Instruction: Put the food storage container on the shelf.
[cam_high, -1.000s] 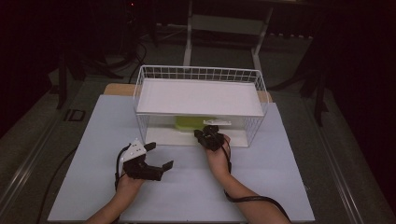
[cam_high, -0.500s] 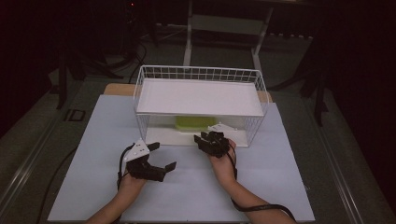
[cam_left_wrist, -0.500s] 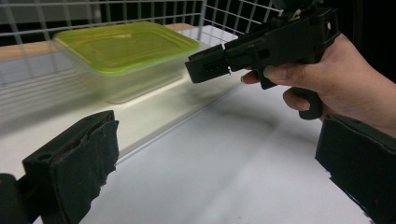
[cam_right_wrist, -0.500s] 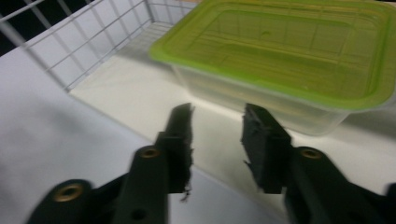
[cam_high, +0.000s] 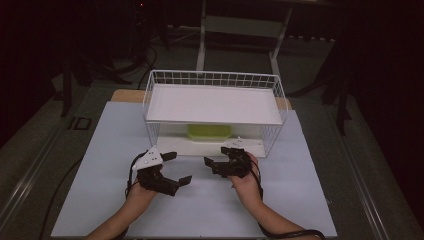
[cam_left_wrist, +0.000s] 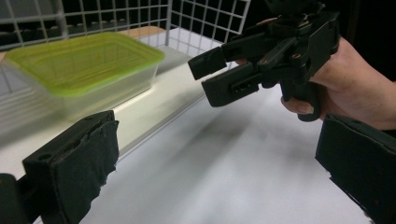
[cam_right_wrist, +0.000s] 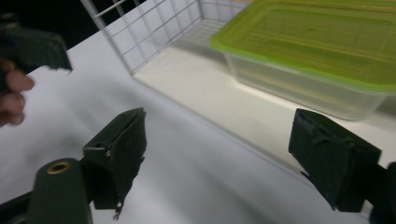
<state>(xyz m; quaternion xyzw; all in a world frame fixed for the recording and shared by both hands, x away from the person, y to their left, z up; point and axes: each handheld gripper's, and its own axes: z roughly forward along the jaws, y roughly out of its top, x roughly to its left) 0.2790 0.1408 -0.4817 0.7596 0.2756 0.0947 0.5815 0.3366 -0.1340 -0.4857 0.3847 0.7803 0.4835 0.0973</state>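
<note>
Pulled back toward the near edge since a second ago, the right claw (cam_high: 212, 164) has left the mouth of the wire rack (cam_high: 214, 79) and now hangs above the bare surface (cam_high: 300, 200) just in front of it. Its jaws have just been opening, and the right gripper view shows them spread wide with nothing between them. The green-lidded container (cam_high: 209, 131) sits on the rack's lower level, under the white shelf (cam_high: 212, 104), roughly centred, and nothing touches it.

From the right claw the container lies farther away and slightly left, just inside the open front. Its long axis runs left to right, parallel to the rack's front edge, so its long side faces both hands. The left claw (cam_high: 176, 168) hovers over the surface to the left of the right one, released and empty too. Of the two, the right claw looks nearer to the container; the left would have to travel farther and rightward to reach it.
</note>
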